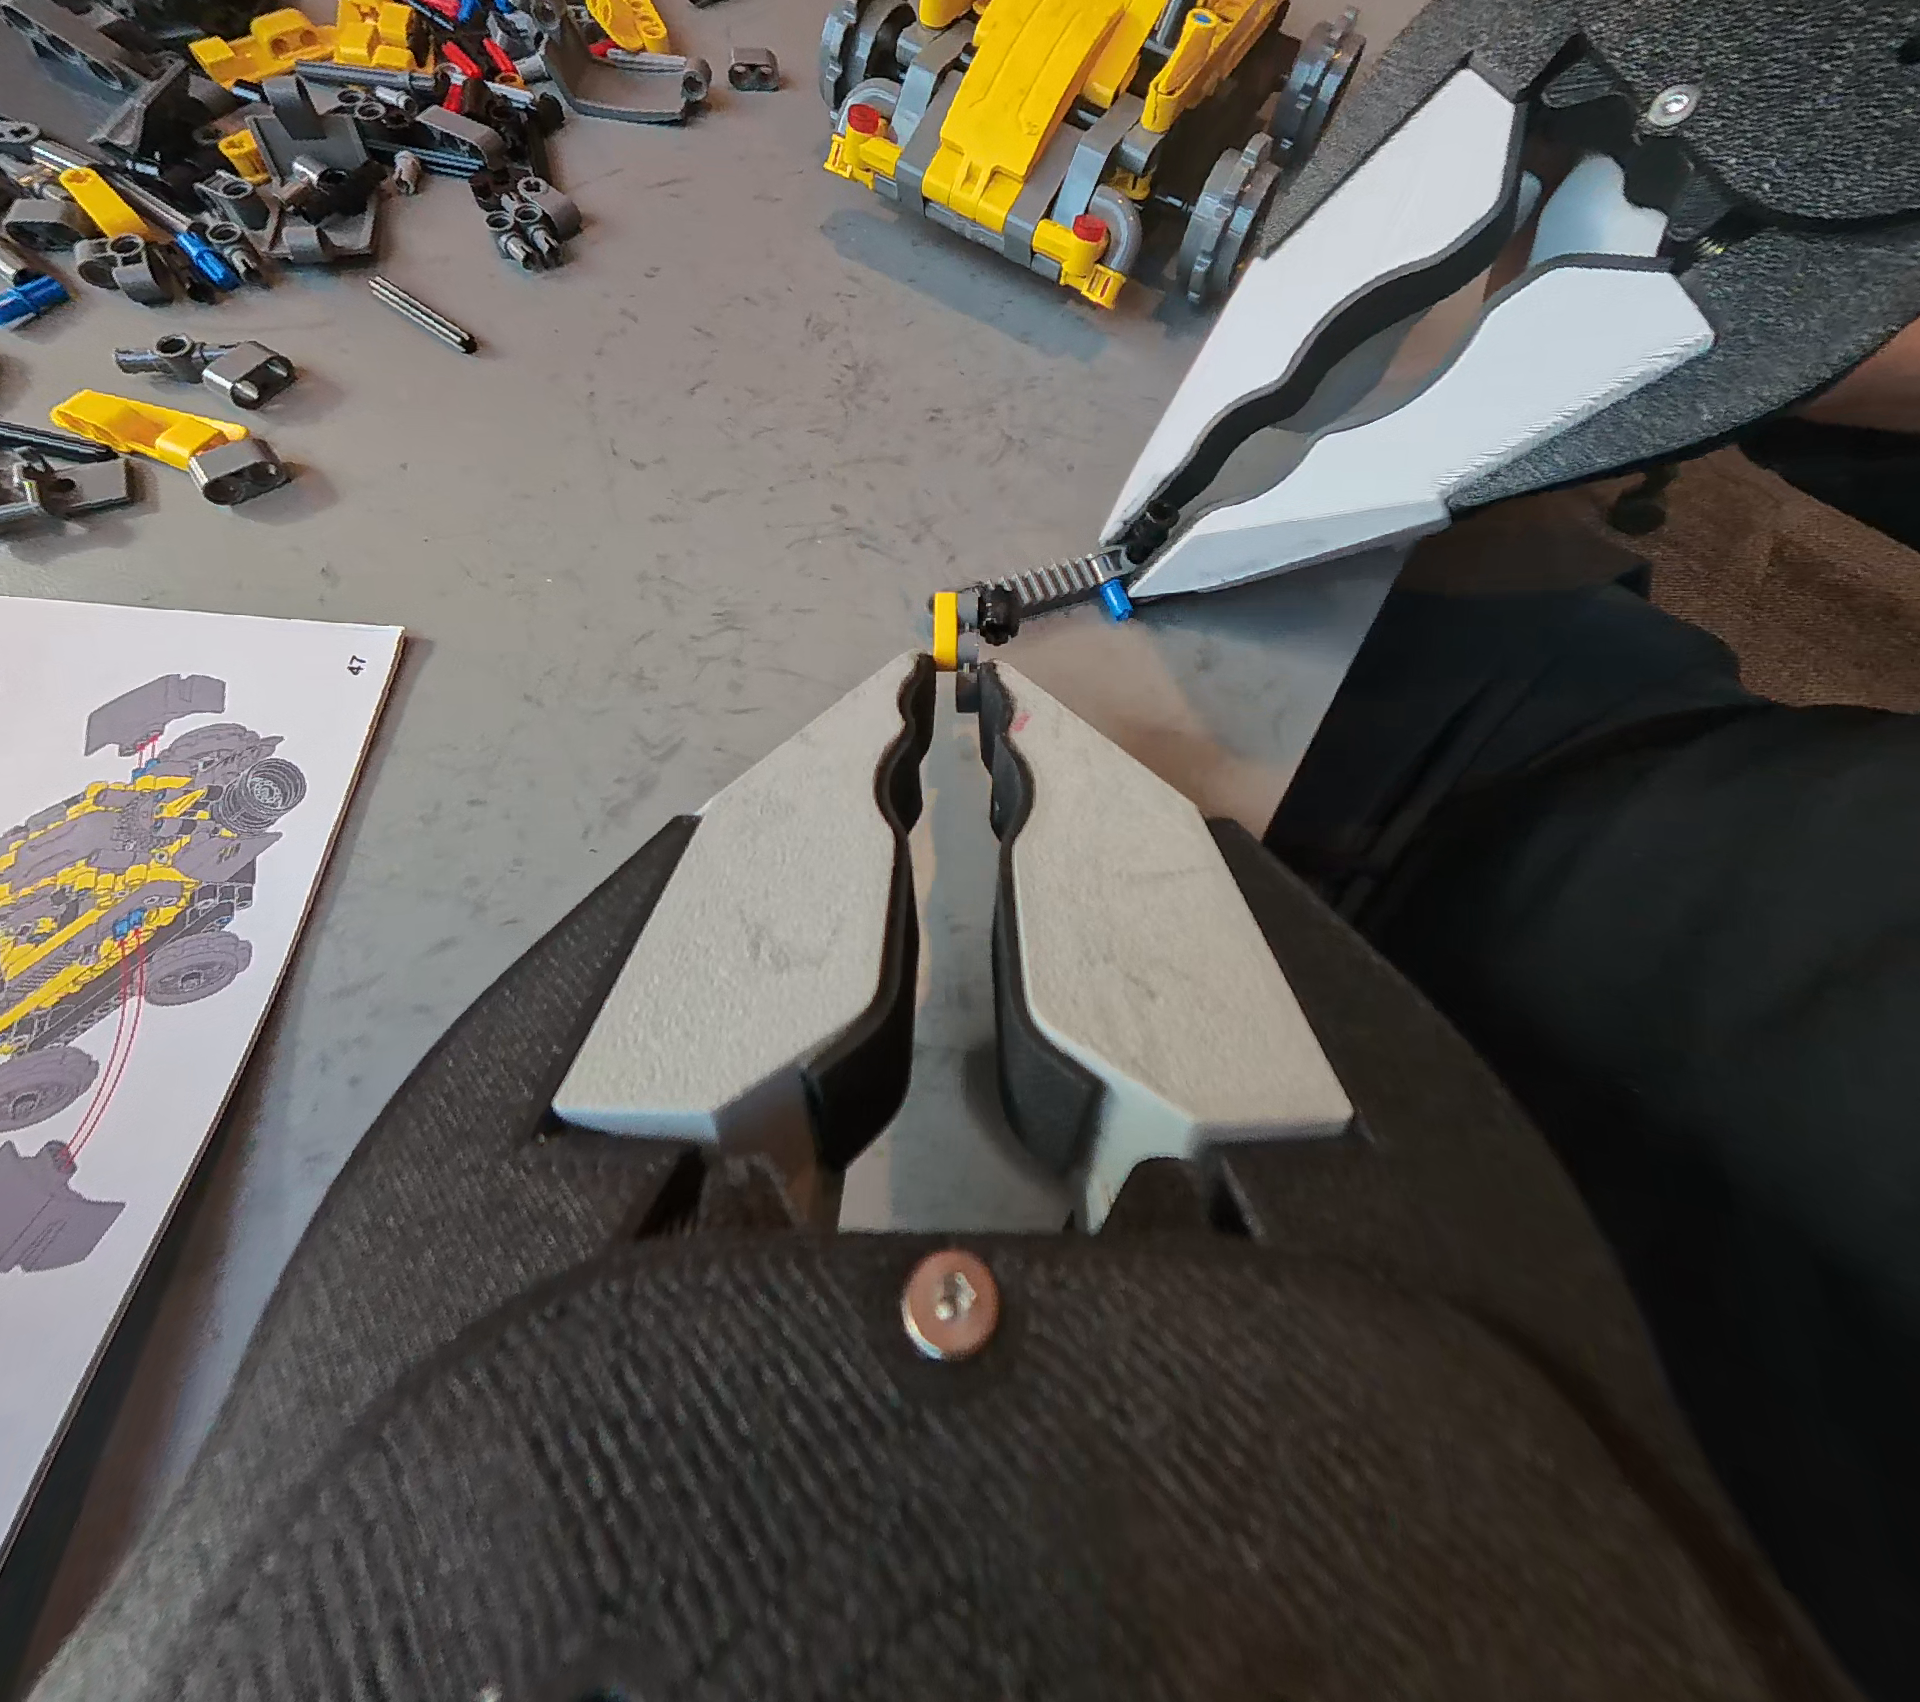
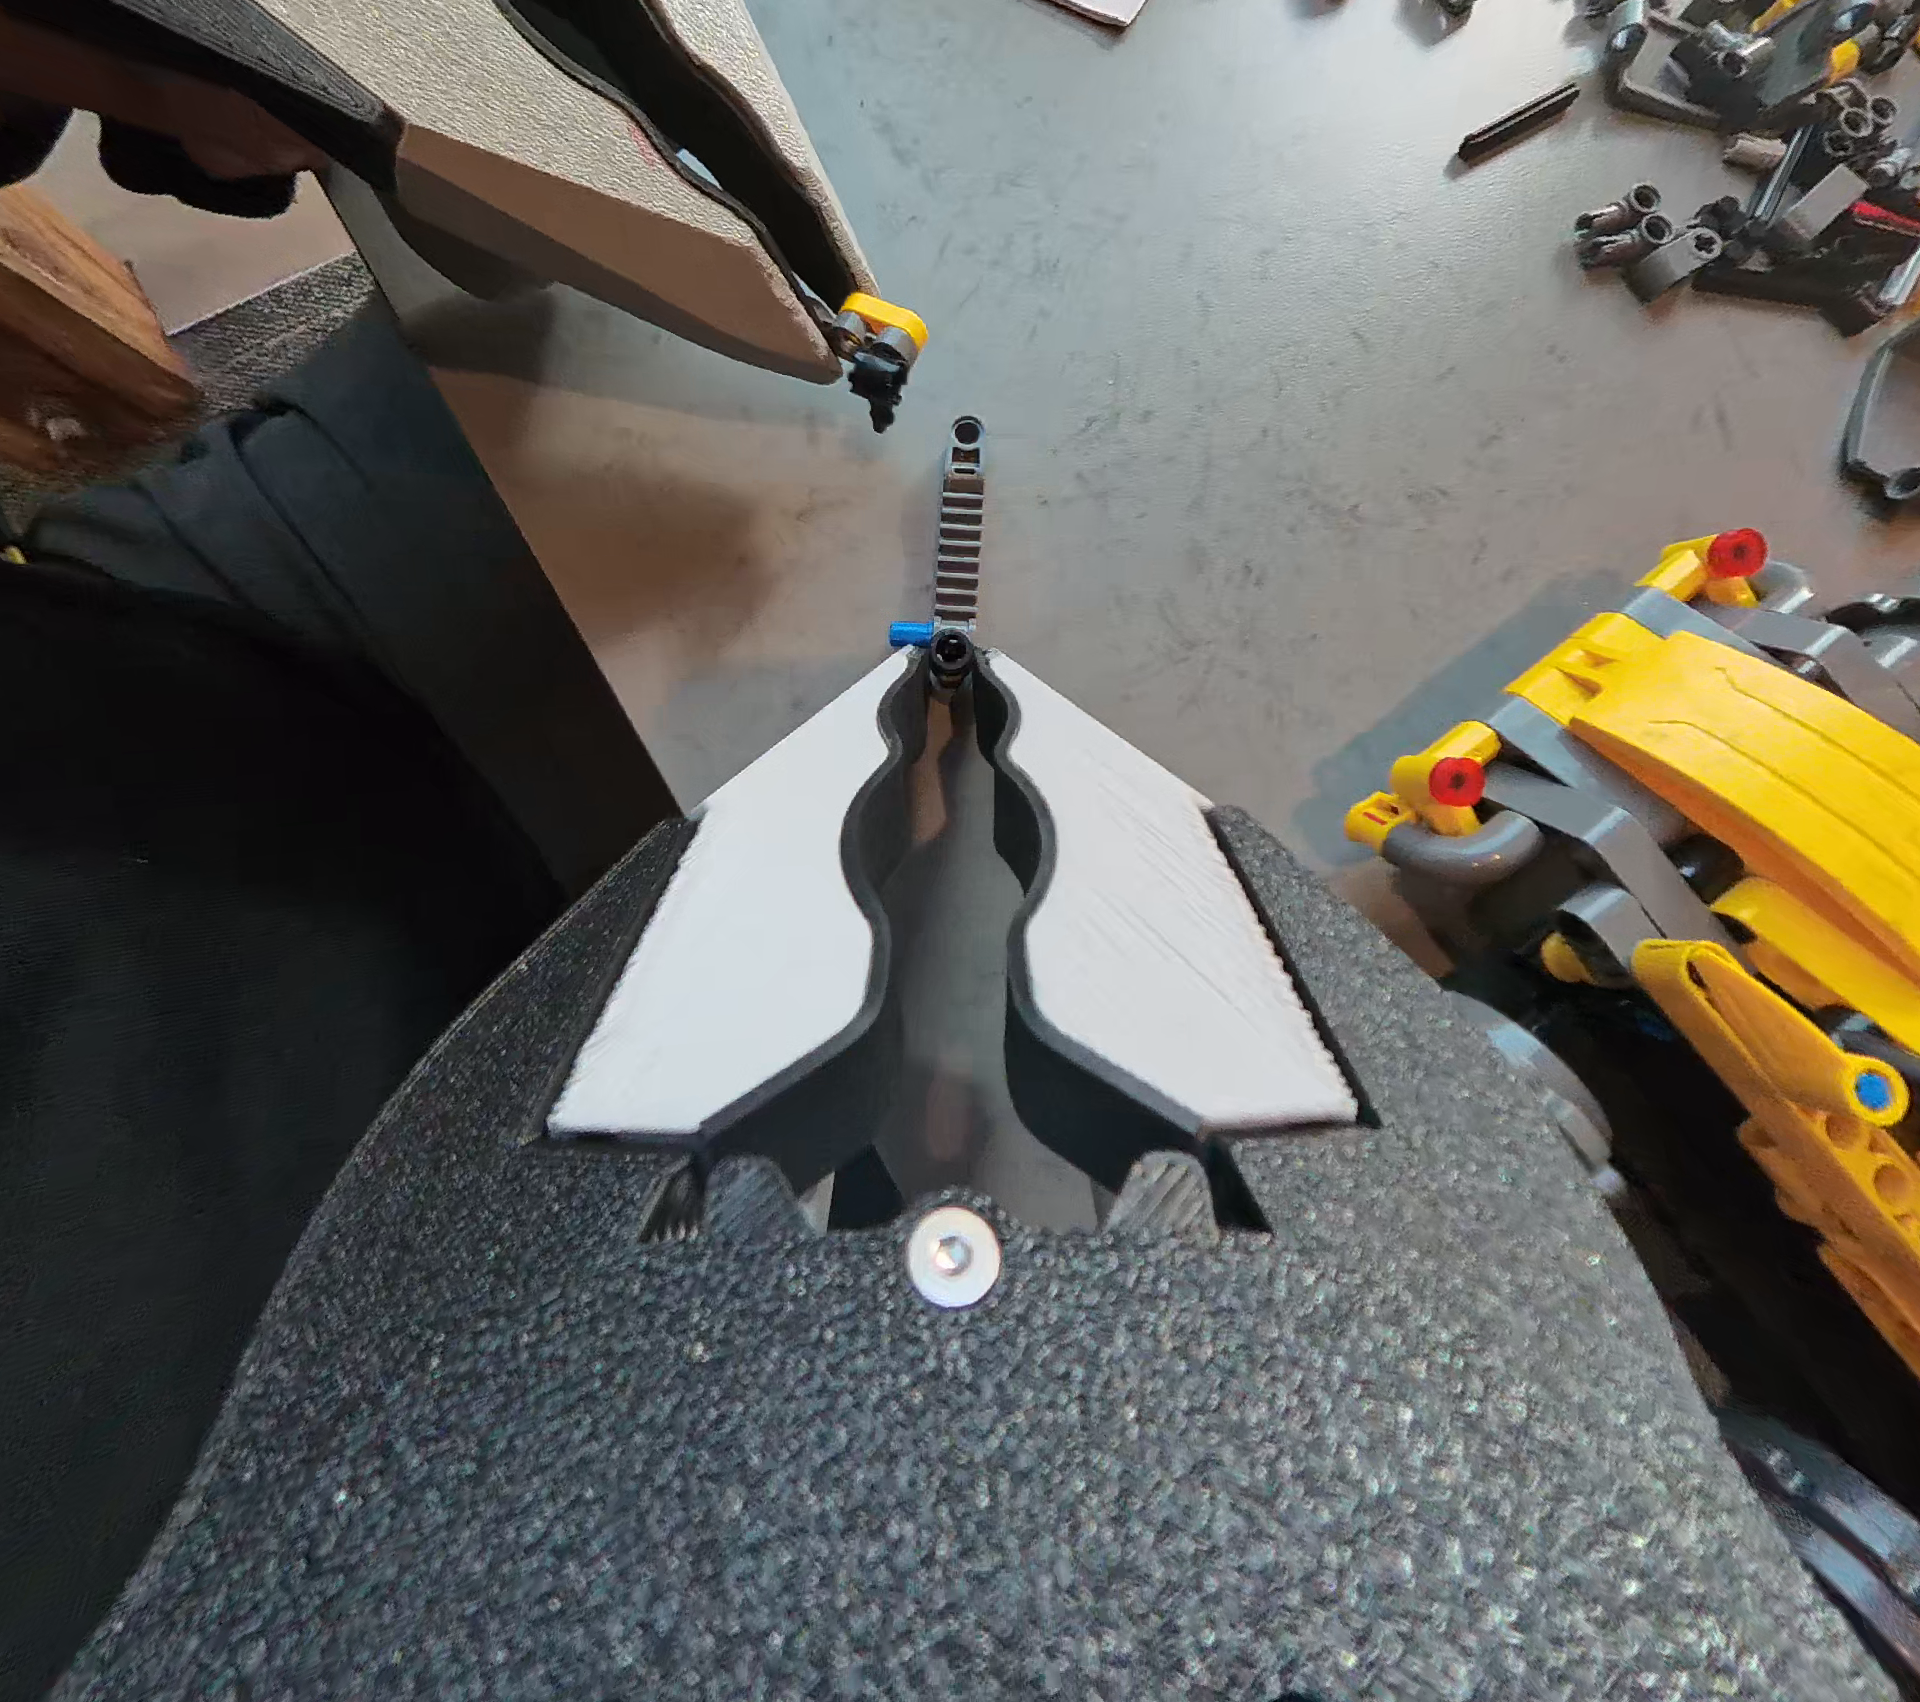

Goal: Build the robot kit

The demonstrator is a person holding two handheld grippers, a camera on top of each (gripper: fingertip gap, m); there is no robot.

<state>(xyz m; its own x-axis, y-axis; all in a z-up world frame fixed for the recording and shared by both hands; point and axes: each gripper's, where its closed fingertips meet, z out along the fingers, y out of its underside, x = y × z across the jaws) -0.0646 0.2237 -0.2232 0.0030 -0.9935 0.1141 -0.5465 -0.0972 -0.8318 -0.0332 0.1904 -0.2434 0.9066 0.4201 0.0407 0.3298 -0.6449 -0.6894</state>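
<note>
A grey toothed rack piece (image 2: 961, 538) juts straight out from the tips of the right gripper (image 2: 951, 665), pinched at its near end beside a blue pin (image 2: 906, 633). A small yellow-and-grey connector (image 1: 951, 629) with a black pin sits clamped at the tips of the left gripper (image 1: 951, 684), its black end just short of the rack's open hole.

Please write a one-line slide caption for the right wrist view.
Right tongs grip a grey toothed bar; left tongs hold a small yellow piece just beside its tip, above a grey table.
</note>
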